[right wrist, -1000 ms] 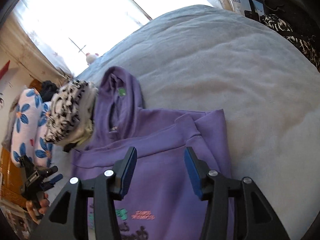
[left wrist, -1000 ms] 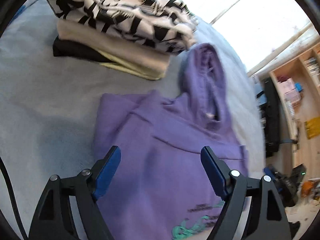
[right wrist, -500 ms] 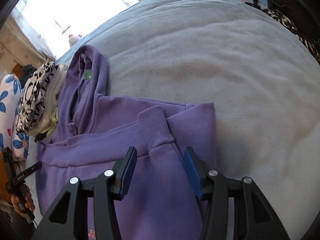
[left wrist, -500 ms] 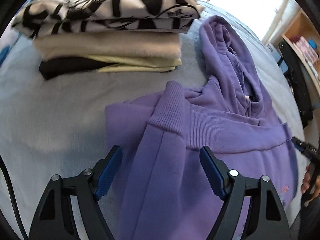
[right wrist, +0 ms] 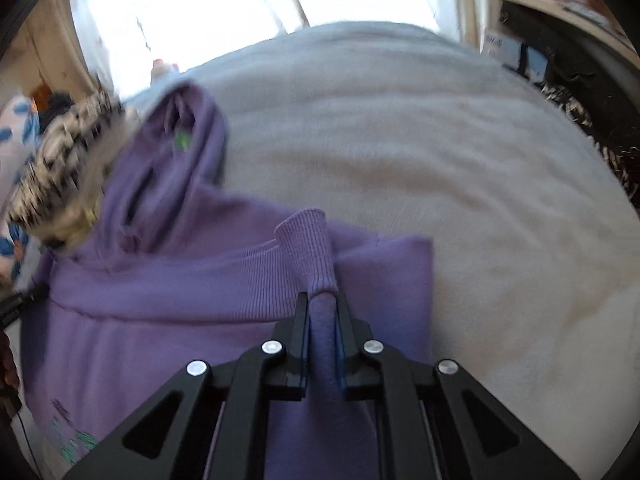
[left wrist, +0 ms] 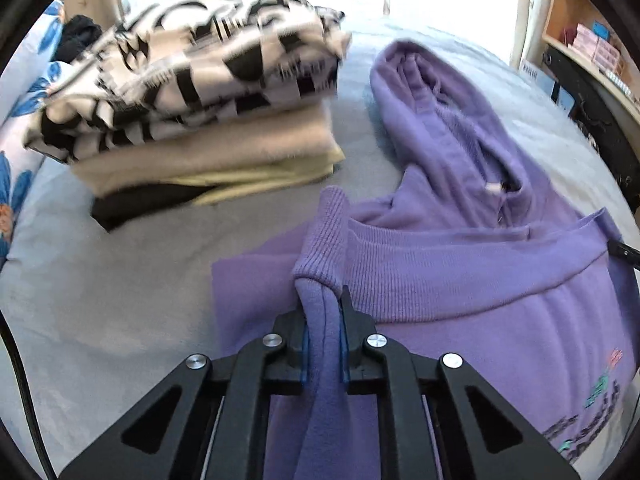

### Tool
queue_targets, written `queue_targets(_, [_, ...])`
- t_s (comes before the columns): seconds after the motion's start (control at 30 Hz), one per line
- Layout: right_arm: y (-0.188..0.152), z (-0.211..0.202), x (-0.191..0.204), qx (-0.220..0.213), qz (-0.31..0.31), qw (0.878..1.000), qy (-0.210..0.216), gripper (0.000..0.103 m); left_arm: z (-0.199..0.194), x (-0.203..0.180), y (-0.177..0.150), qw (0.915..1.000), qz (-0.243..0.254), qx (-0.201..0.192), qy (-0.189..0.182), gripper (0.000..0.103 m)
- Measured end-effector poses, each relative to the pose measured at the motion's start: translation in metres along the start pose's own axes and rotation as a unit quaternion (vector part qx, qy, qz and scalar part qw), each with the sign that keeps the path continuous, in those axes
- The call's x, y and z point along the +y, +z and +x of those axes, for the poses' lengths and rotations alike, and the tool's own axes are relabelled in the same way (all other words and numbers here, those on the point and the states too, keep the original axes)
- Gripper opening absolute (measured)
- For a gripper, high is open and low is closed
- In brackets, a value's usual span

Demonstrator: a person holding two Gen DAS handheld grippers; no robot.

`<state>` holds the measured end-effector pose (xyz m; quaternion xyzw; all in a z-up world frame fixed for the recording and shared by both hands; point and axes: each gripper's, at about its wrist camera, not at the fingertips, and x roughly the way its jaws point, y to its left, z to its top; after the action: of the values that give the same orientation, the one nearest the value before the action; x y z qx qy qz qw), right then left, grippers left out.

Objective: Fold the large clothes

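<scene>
Purple hoodie [left wrist: 460, 280] lies on bed [right wrist: 440, 140]. Left gripper [left wrist: 323, 312] and right gripper [right wrist: 322, 308] each clamp a sleeve; folded stack [left wrist: 200, 112] sits beside hood.

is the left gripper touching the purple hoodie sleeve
Touching. In the left wrist view the left gripper has both pads pressed on the purple hoodie sleeve, with the fabric bunched between them just below the ribbed cuff.

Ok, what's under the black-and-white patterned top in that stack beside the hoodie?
Under the patterned top lie a cream fold, a pale yellow one, then a black one on the grey blanket. Anything further inside the stack is covered.
</scene>
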<state>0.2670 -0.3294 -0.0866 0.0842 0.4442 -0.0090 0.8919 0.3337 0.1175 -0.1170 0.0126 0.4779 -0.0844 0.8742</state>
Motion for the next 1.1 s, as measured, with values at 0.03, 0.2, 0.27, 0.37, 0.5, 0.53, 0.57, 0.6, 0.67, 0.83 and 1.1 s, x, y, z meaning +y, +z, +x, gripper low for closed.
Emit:
queue_targets(0.03, [0.003, -0.006, -0.001, -0.010, 0.007, 1.000, 0.005, 0.009, -0.007, 0.002, 0.004, 0.9999, -0.007, -0.008, -0.005, 0.008])
queue_targets(0.2, [0.029, -0.033, -0.003, -0.060, 0.031, 0.997, 0.020, 0.009, -0.027, 0.005, 0.024, 0.9985, -0.024, -0.049, -0.003, 0.008])
queue_targets(0.27, [0.037, -0.026, -0.001, -0.064, 0.035, 0.997, 0.015, 0.009, -0.021, 0.009, 0.030, 0.9979, -0.039, -0.051, -0.002, 0.008])
queue_targets(0.37, [0.037, 0.004, -0.002, -0.037, 0.040, 0.998, 0.000, 0.009, 0.003, 0.016, 0.027, 0.9981, -0.054, -0.031, 0.005, 0.008])
queue_targets(0.5, [0.018, 0.048, -0.010, 0.010, 0.054, 0.998, -0.018, 0.009, 0.044, 0.022, 0.010, 0.9979, -0.063, -0.006, 0.011, 0.008])
queue_targets(0.53, [0.013, 0.056, -0.013, 0.016, 0.058, 0.998, -0.018, 0.009, 0.051, 0.024, 0.006, 0.9977, -0.067, -0.010, 0.005, 0.009])
queue_targets(0.57, [0.007, 0.060, -0.016, 0.009, 0.060, 0.998, -0.016, 0.009, 0.054, 0.026, 0.004, 0.9975, -0.069, -0.014, 0.002, 0.009])
queue_targets(0.6, [0.005, 0.061, -0.017, 0.003, 0.062, 0.998, -0.014, 0.009, 0.056, 0.028, 0.002, 0.9971, -0.073, -0.022, -0.005, 0.010])
queue_targets(0.67, [0.005, 0.060, -0.017, 0.000, 0.064, 0.998, -0.012, 0.010, 0.058, 0.033, -0.001, 0.9963, -0.080, -0.028, -0.015, 0.012])
queue_targets(0.83, [0.012, 0.049, -0.018, 0.017, 0.069, 0.997, -0.001, 0.017, 0.046, 0.045, -0.004, 0.9928, -0.106, -0.035, -0.042, 0.019])
queue_targets(1.1, [0.029, -0.001, 0.011, -0.044, 0.033, 0.998, 0.025, 0.019, -0.009, 0.020, 0.006, 0.9923, -0.068, -0.102, -0.011, 0.022])
